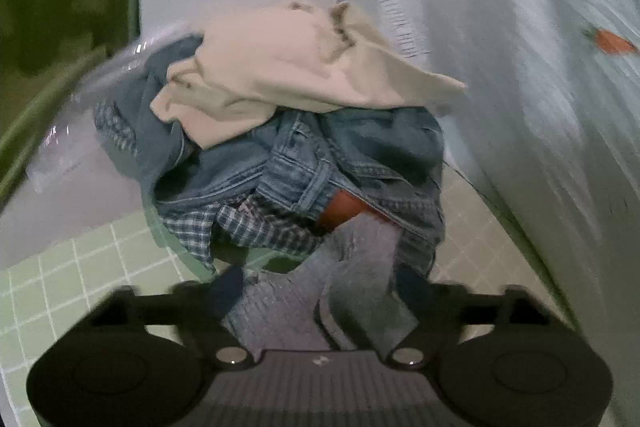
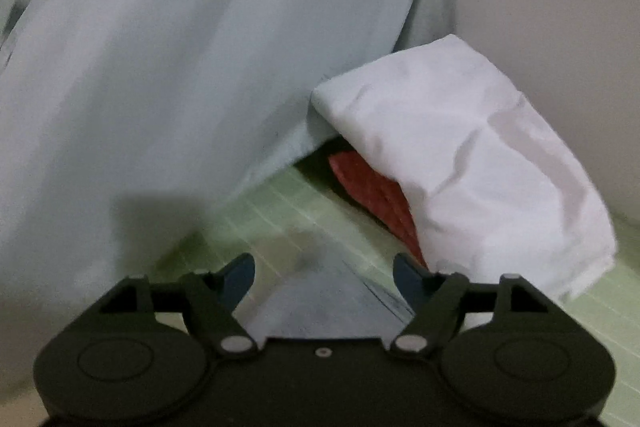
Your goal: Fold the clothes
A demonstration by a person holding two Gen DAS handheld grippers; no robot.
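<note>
In the left wrist view a heap of clothes lies ahead: a beige garment [image 1: 288, 67] on top, blue jeans [image 1: 304, 163] under it, a plaid shirt [image 1: 208, 227] at the lower left, an orange piece [image 1: 340, 211] showing through. A grey garment [image 1: 320, 291] hangs from the heap down between the fingers of my left gripper [image 1: 320, 291]; the jaws stand wide around it. In the right wrist view my right gripper [image 2: 324, 277] is open and empty over the green tiled surface [image 2: 280, 203], near a folded white cloth [image 2: 460, 155] lying over a red cloth [image 2: 372, 187].
A large pale blue sheet [image 2: 160, 67] hangs at the left of the right wrist view and shows at the right of the left wrist view [image 1: 520, 47]. A clear plastic bag [image 1: 72, 131] lies left of the heap. A green wall [image 1: 60, 7] stands at the far left.
</note>
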